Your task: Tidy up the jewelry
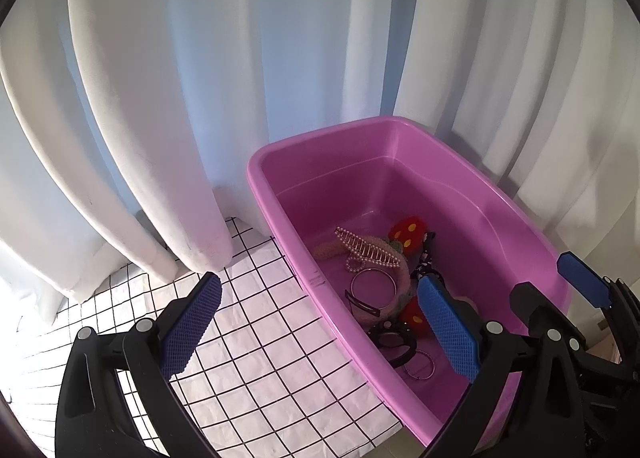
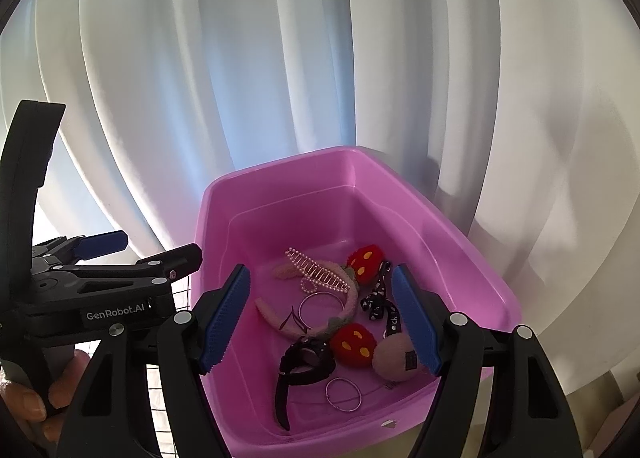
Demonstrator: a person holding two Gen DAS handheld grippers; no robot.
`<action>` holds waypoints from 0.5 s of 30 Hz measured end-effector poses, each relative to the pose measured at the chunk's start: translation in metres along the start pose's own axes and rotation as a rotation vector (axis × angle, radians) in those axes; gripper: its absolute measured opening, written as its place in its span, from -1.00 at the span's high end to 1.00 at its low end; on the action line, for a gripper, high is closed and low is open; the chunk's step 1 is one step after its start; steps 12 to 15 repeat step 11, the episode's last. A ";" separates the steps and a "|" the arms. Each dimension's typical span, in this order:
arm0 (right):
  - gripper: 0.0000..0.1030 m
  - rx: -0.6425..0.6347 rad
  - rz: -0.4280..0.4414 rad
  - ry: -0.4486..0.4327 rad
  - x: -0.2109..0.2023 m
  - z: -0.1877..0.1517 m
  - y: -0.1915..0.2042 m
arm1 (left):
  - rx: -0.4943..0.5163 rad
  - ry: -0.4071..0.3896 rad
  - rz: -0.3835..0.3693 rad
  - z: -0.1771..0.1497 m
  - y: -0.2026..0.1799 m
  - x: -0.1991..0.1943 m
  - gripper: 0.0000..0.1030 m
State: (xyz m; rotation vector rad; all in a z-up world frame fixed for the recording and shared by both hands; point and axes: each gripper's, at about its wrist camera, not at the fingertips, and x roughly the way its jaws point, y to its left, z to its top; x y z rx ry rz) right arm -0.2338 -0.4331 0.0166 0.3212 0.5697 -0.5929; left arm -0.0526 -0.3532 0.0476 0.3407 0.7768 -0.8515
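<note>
Two open grippers poised over a pink tub of jewelry.

The right gripper hangs wide open and empty above the pink tub; below its jaws lie a pearl comb, black watch and silver ring. The left gripper, also spread and empty, straddles the tub's near rim over a gridded cloth.

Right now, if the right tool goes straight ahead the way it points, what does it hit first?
Probably the headband lying in the pink tub, near the silver ring. The open right tool is aimed there; depth is uncertain.
</note>
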 end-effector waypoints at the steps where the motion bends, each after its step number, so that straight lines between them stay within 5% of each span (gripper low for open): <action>1: -0.36 0.001 0.001 0.000 0.000 0.000 0.000 | -0.001 0.005 0.004 0.001 0.000 0.001 -0.88; 15: -0.36 0.000 0.009 -0.003 0.002 0.001 0.003 | -0.041 0.032 0.011 0.001 0.009 0.005 -0.88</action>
